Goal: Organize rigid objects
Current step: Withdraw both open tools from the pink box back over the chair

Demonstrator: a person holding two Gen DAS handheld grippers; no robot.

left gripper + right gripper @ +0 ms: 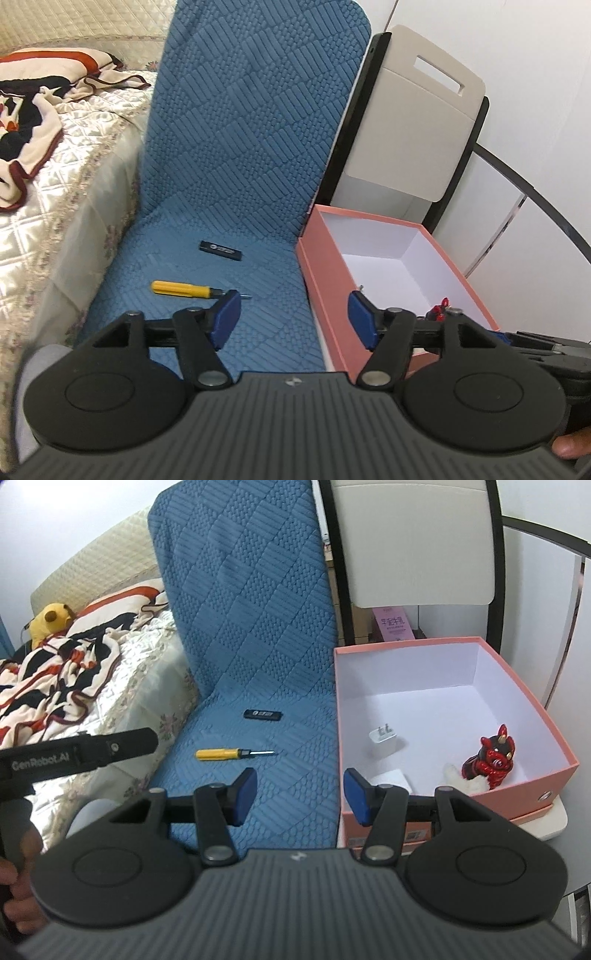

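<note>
A yellow-handled screwdriver and a small black stick lie on the blue quilted mat. To their right stands an open pink box holding a white charger, a red figurine, a white block and a white fluffy piece. My left gripper is open and empty above the mat's near edge. My right gripper is open and empty over the box's left wall.
A bed with a cream quilt, a striped blanket and a yellow plush lies on the left. A white chair back stands behind the box. The left gripper's body shows at the left of the right view.
</note>
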